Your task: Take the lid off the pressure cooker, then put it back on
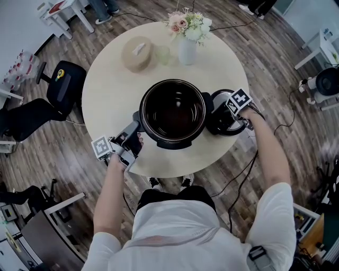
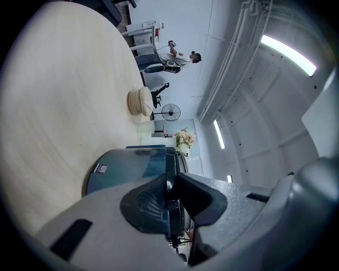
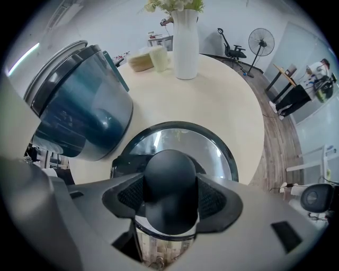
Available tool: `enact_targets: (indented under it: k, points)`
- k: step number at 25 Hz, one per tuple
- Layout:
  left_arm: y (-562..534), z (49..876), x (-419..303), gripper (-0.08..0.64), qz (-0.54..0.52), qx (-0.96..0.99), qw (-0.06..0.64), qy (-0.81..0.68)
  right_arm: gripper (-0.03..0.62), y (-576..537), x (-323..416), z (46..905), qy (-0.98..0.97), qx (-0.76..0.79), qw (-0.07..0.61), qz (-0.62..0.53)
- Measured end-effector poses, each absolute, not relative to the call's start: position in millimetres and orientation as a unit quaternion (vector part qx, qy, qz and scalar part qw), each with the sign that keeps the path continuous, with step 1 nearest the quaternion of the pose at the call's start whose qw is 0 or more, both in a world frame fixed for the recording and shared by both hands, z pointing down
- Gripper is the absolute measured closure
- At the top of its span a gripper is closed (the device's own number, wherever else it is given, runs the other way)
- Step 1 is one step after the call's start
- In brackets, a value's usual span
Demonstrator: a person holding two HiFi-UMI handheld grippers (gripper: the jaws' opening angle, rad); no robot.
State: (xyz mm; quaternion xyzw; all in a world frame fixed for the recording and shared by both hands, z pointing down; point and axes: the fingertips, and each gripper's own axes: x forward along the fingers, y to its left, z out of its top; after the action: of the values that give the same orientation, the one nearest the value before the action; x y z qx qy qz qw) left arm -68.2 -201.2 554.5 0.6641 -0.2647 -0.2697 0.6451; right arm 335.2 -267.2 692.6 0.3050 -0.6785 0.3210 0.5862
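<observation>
Though hidden in the head view, right fingers (image 3: 213, 201) clasp the lid knob (image 3: 169, 174); left fingers (image 2: 146, 205) pinch the cooker handle (image 2: 172, 218).

Cooker handle (image 2: 172, 222), apparently, mostly hidden within left gripper (image 2: 170, 182) jaws

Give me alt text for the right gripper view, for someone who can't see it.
Fingers of the right gripper clamp the black knob of a glass lid near the edge of a round table. The cooker stands to its left, with a white vase of flowers farther back.
</observation>
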Motion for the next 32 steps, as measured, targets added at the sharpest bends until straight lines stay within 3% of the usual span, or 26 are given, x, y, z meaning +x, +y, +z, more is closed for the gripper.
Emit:
enact_targets:
  k: [4, 10, 16, 23, 26, 29, 30, 31, 32]
  points:
    - [-202, 554, -68, 0.491, -0.274, 0.663, 0.645, -0.264, 0.308, -265, 331, 693, -0.686, 0.297, 0.581, 0.321]
    - [-201, 554, -68, 0.491, -0.272, 0.663, 0.645, -0.267, 0.252, -265, 327, 680, -0.711, 0.314, 0.547, 0.312]
    - [-201, 554, -69, 0.491, -0.274, 0.662, 0.645, -0.265, 0.252, -289, 332, 611, -0.756, 0.413, 0.432, 0.267]
    - [-201, 554, -68, 0.491, -0.275, 0.662, 0.645, -0.266, 0.265, -280, 314, 483, -0.812, 0.505, 0.225, 0.187]
    - [-200, 555, -69, 0.491, -0.273, 0.662, 0.645, -0.266, 0.309, -257, 305, 429, -0.821, 0.531, 0.153, 0.145]
    - [-200, 555, -69, 0.491, -0.277, 0.658, 0.648, -0.265, 0.384, -237, 303, 388, -0.813, 0.562, 0.124, 0.089]
    - [-200, 555, -69, 0.491, -0.278, 0.658, 0.649, -0.264, 0.437, -232, 305, 377, -0.806, 0.575, 0.121, 0.069]
    - [-200, 555, -69, 0.492, -0.278, 0.658, 0.649, -0.264, 0.547, -228, 307, 367, -0.8, 0.586, 0.119, 0.05]
    - [-200, 555, -69, 0.492, -0.278, 0.658, 0.648, -0.264, 0.571, -223, 309, 359, -0.795, 0.594, 0.117, 0.035]
